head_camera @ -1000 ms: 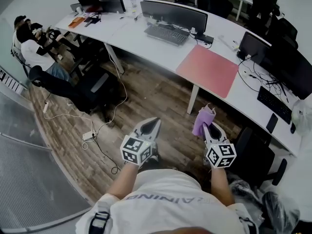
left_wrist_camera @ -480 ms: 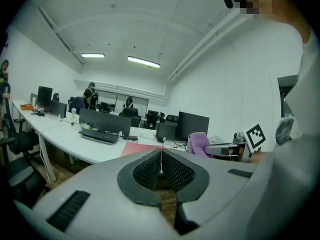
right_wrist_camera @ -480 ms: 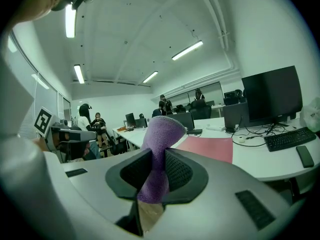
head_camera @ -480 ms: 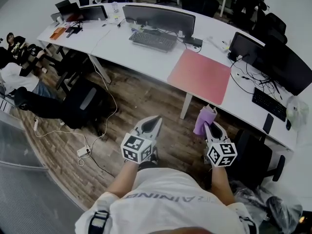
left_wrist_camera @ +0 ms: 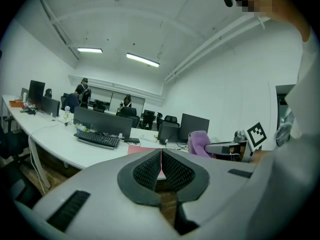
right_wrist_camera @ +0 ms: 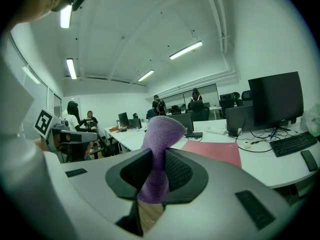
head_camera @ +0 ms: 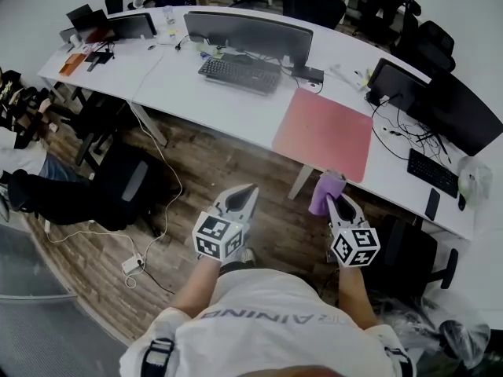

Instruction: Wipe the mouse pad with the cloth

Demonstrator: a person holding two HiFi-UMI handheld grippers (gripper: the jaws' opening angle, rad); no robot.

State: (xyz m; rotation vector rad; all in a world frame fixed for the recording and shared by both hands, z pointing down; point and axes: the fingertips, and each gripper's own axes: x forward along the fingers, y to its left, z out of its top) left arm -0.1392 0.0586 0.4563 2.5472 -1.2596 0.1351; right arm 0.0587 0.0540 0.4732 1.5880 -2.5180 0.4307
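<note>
The person stands over a wooden floor (head_camera: 236, 159), holding both grippers out in front of the body at about the same height. The left gripper (head_camera: 250, 188) has its jaws pressed together, with nothing between them. The right gripper (head_camera: 334, 199) is clamped on a purple cloth (head_camera: 324, 191): the fabric is pinched between the two ribbed pads, its lower end hangs just below them, and the rest rises past the fingertips in a bunched, rounded fold. The cloth is in the air, well apart from the desk.

Beyond the grippers runs a long, curved white desk (head_camera: 185, 89). The pink mouse pad (head_camera: 324, 133) lies flat on it, ahead of the right gripper, reaching close to the desk's near edge. To the left of the pad sits a black keyboard (head_camera: 238, 72), with a wide dark monitor (head_camera: 247, 31) behind it.
</note>
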